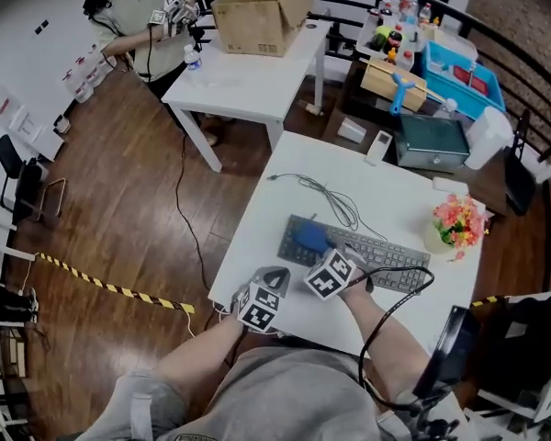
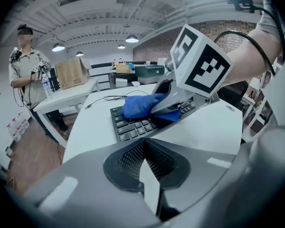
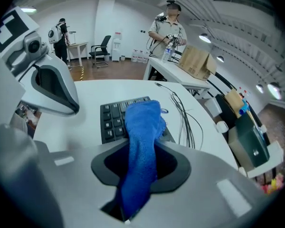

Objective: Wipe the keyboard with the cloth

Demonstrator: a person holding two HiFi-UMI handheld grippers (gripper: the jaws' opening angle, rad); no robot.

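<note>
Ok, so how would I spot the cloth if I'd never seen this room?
Find the big white table in front of the person, then the dark keyboard lying on it. The cloth sits bunched on the keyboard's end at the head view's left, pinched in the right gripper. It is the only bright blue, soft, crumpled thing there, unlike the hard dark keys and thin cables.

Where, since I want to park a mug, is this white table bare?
Bare: the table strip between its left edge and the keyboard, and the far stretch between the cable and the flowers. Crowded: the keyboard's left end, with the left gripper, the right gripper and its blue cloth.
</note>
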